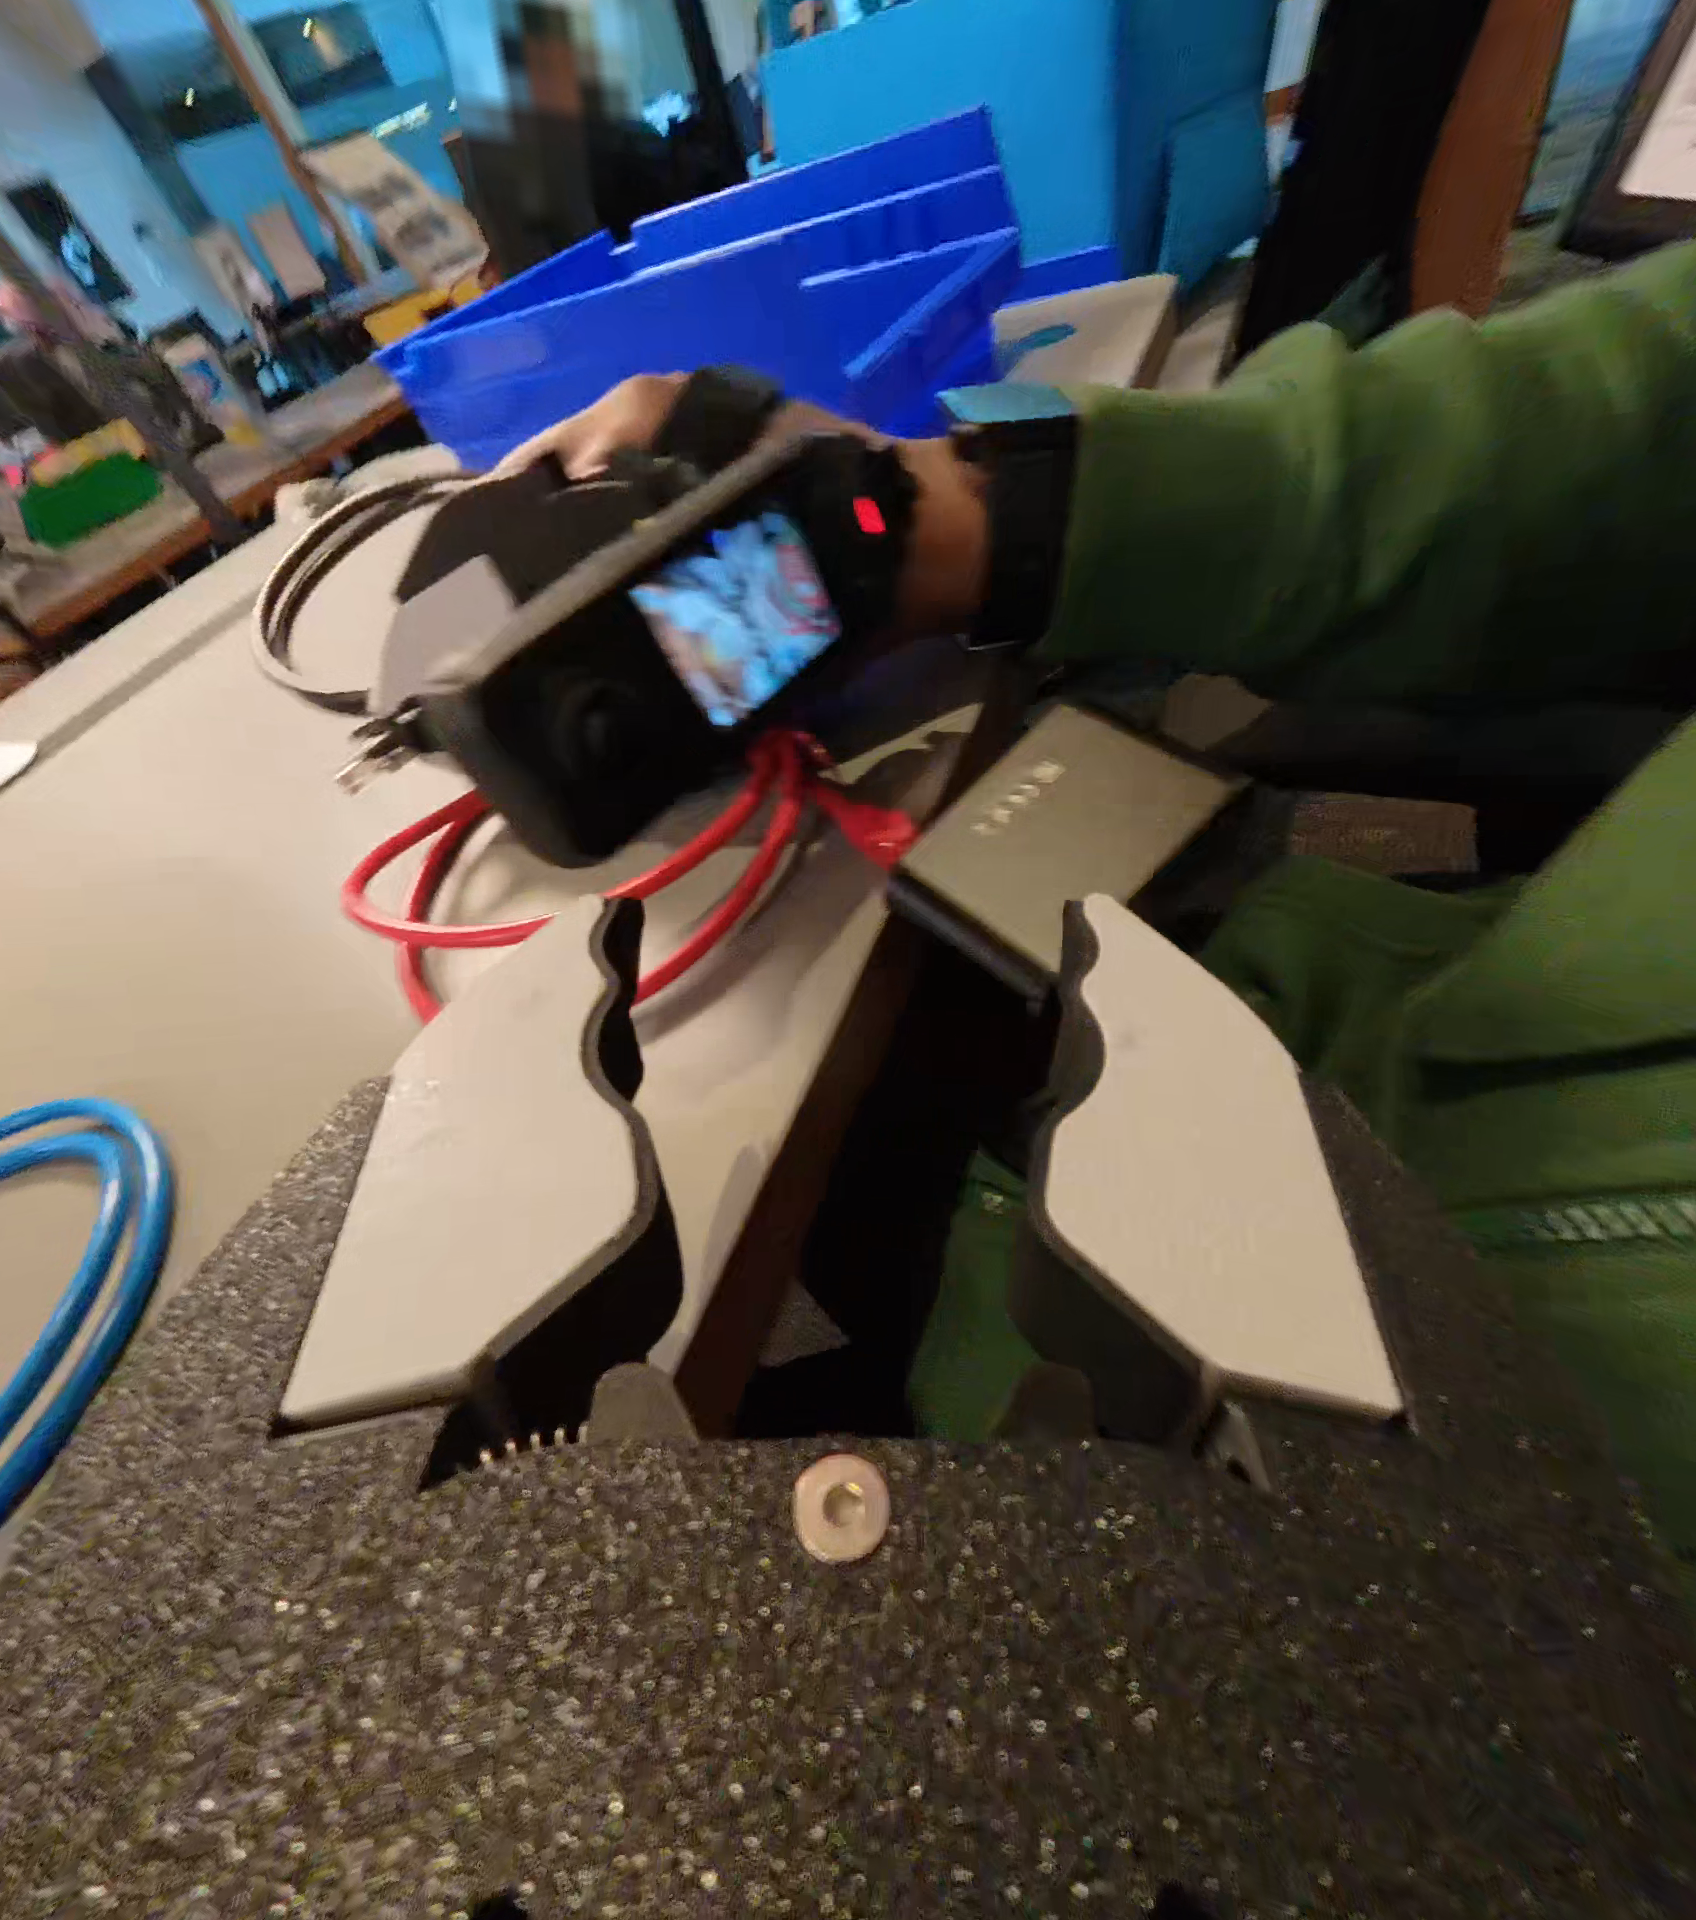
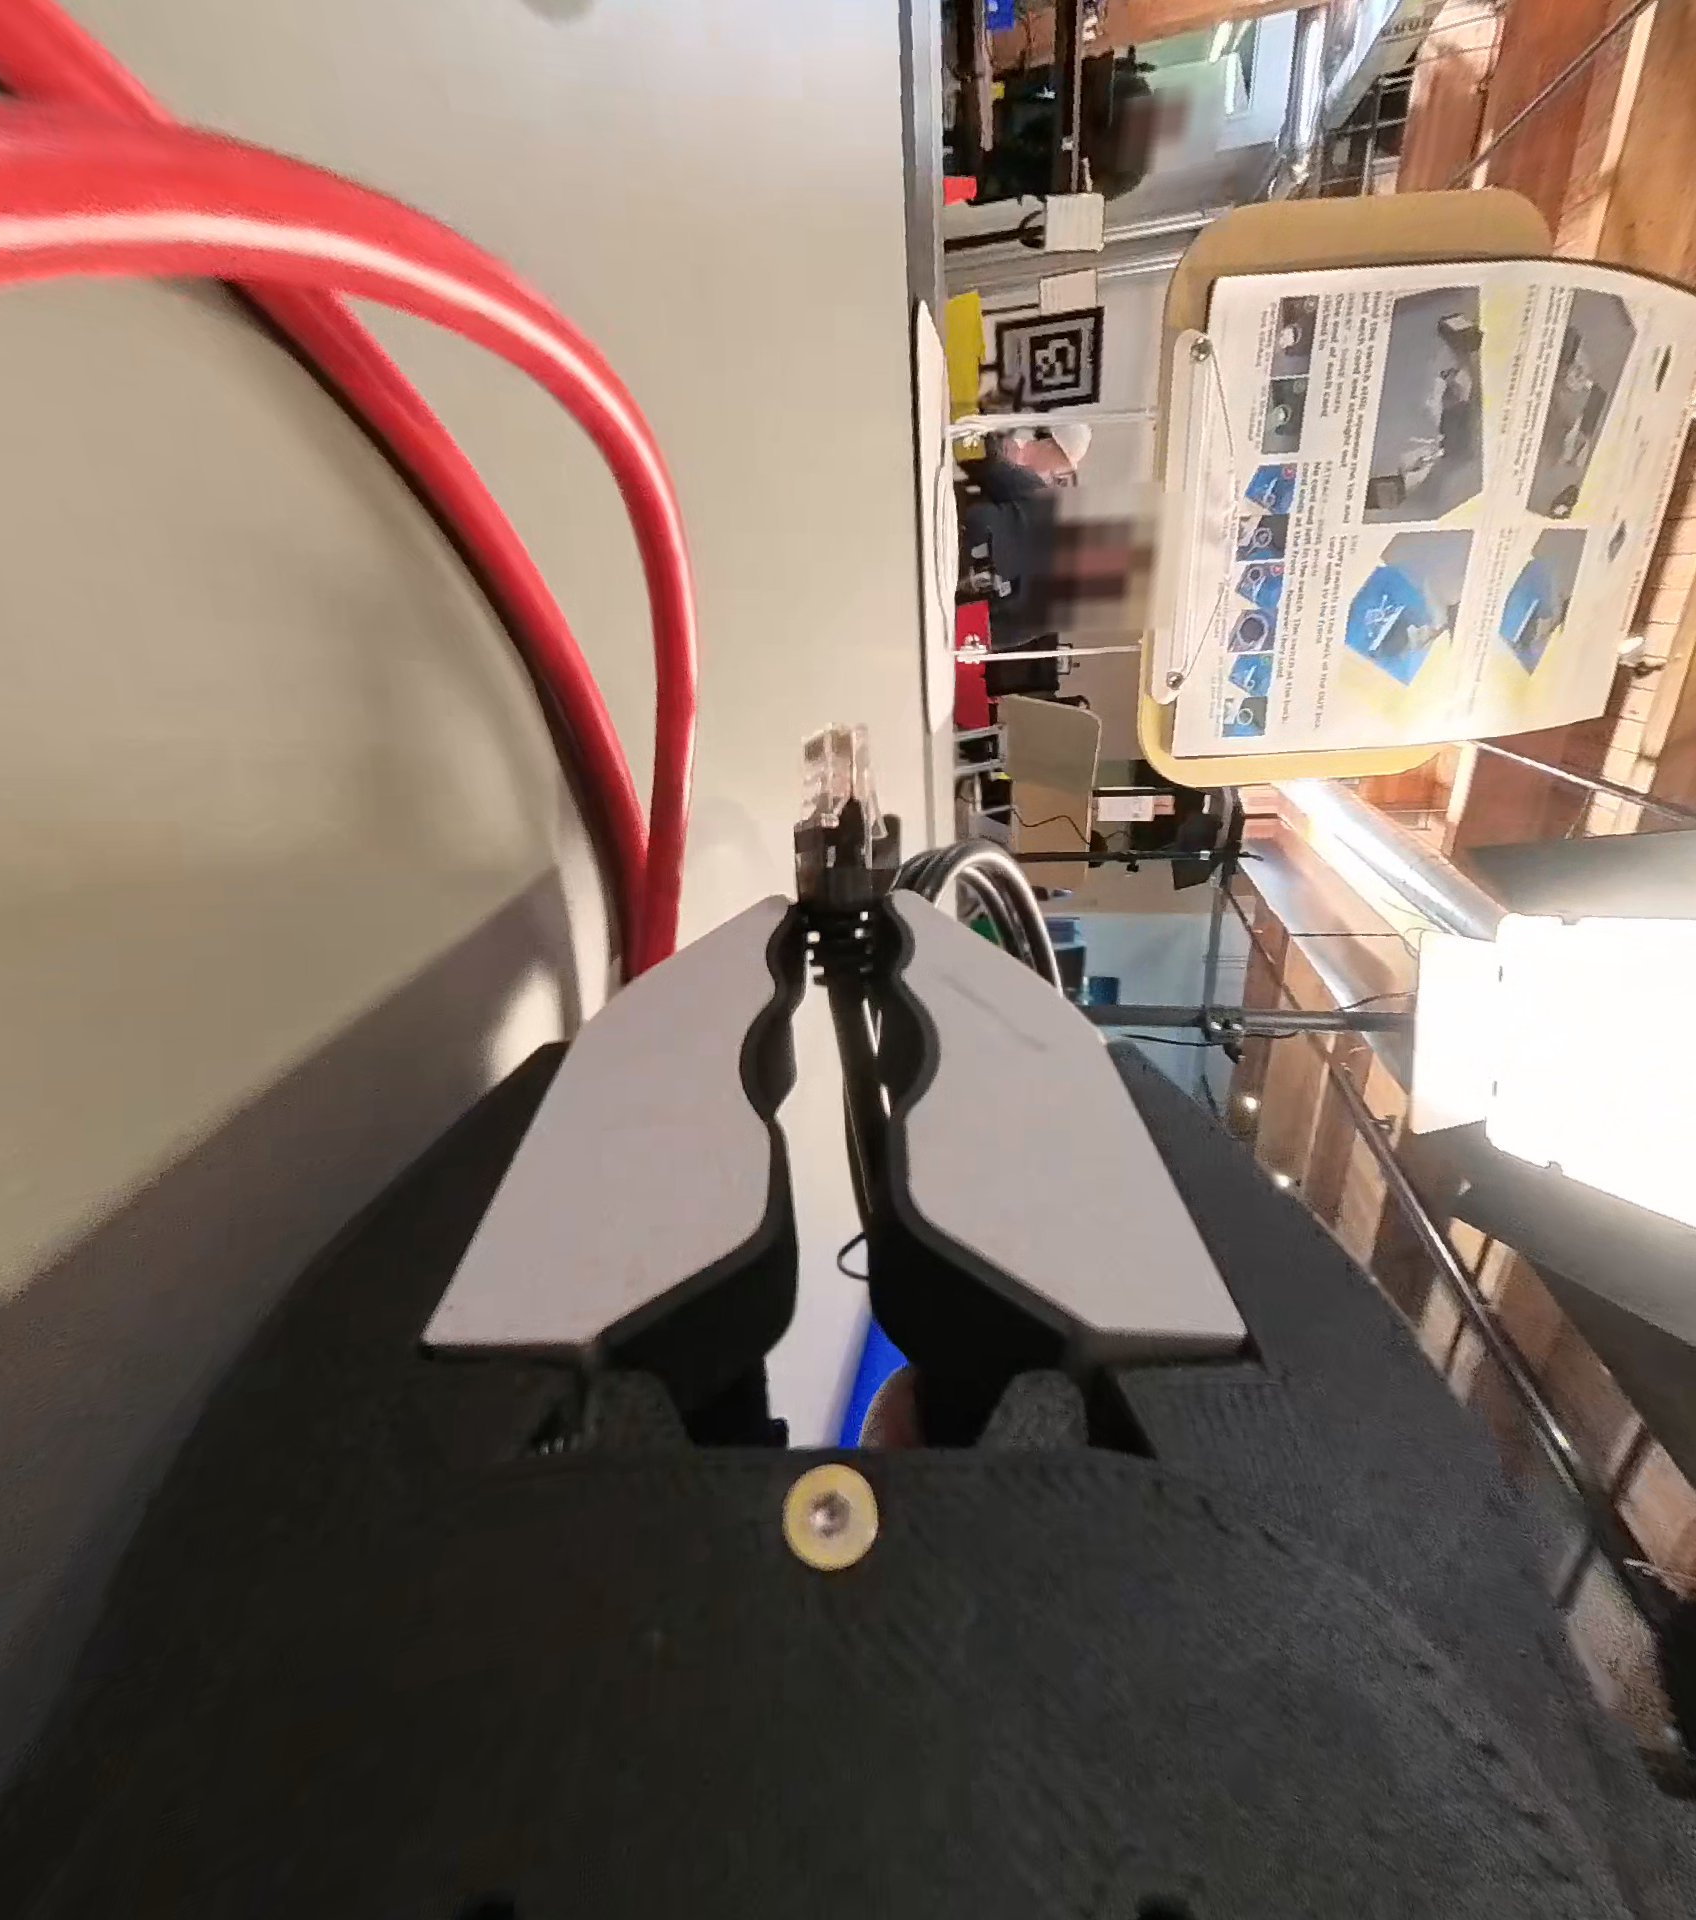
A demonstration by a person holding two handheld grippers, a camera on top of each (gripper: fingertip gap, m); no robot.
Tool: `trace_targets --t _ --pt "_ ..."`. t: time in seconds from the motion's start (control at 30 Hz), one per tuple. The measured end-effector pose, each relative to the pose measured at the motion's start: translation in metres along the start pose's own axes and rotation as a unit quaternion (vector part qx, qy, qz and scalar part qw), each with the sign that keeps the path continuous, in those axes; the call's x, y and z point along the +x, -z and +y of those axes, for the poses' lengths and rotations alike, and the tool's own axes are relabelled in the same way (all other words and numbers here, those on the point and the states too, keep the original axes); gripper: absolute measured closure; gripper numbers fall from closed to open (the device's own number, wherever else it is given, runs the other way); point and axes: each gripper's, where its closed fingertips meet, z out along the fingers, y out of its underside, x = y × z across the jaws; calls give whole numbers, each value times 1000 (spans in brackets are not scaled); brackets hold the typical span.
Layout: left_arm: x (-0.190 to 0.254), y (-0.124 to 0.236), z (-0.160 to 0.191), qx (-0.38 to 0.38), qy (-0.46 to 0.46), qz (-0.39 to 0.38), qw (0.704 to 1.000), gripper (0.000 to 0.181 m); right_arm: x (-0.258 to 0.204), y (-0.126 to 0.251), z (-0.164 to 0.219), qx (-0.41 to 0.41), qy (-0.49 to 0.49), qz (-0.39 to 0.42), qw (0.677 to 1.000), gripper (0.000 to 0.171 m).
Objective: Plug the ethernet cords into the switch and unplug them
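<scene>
The black ethernet cord (image 2: 849, 1049) is pinched at its plug boot by the right tool (image 2: 839, 914), clear plug at 12 o'clock. The left tool (image 1: 849, 935) gapes wide, empty, the switch (image 1: 1062, 831) at 1 o'clock on the bench (image 1: 148, 883).

A blue plastic bin (image 1: 719, 301) stands at the far side of the grey bench (image 1: 96, 914). Beyond the bench edge, an instruction sheet (image 2: 1426, 520) hangs on a pale board, near a bright light panel (image 2: 1602, 1081) and brick wall (image 2: 1654, 156).
</scene>
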Motion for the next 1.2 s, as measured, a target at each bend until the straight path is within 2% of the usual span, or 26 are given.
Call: trace_targets --t 0.07,0.13,0.23,0.33,0.37,0.43,0.5,0.57,0.73,0.83,0.97,1.1,1.2 --pt "21 -4 6 9 -55 -3 998 102 -1 -1 0 4 -17 -7 1000 160" --pt "34 -16 21 -13 -141 -20 990 101 -1 -1 1 4 -26 -11 1000 159" --pt "40 -36 35 -49 -282 -64 956 99 -2 -1 0 7 -30 -12 999 159" --pt "41 -54 31 -47 -361 -99 926 101 -2 -1 1 9 -40 -18 999 159" --pt "42 -58 26 -38 -377 -107 919 108 -3 -1 1 10 -45 -20 999 159" --pt "38 -63 18 -26 -414 -137 900 138 -2 -1 1 13 -56 -22 998 159" --pt "38 -63 13 -11 -437 -146 887 148 1 0 2 21 -59 -10 998 159" --pt "30 -56 5 5 -416 -162 895 154 7 4 3 29 -58 7 998 159" --pt "-9 -23 -19 60 -267 -159 948 154 47 30 -2 79 -101 109 986 159" --pt "-12 -10 -36 98 -186 -93 973 155 77 50 7 84 -133 188 970 159" --pt "-31 4 -51 111 -156 -70 979 155 101 72 22 80 -150 253 952 160" --pt "-67 22 -64 153 -54 -41 986 155 109 88 26 86 -147 265 949 160" --pt "-100 29 -70 194 19 -26 981 155 113 99 18 94 -143 253 952 160"
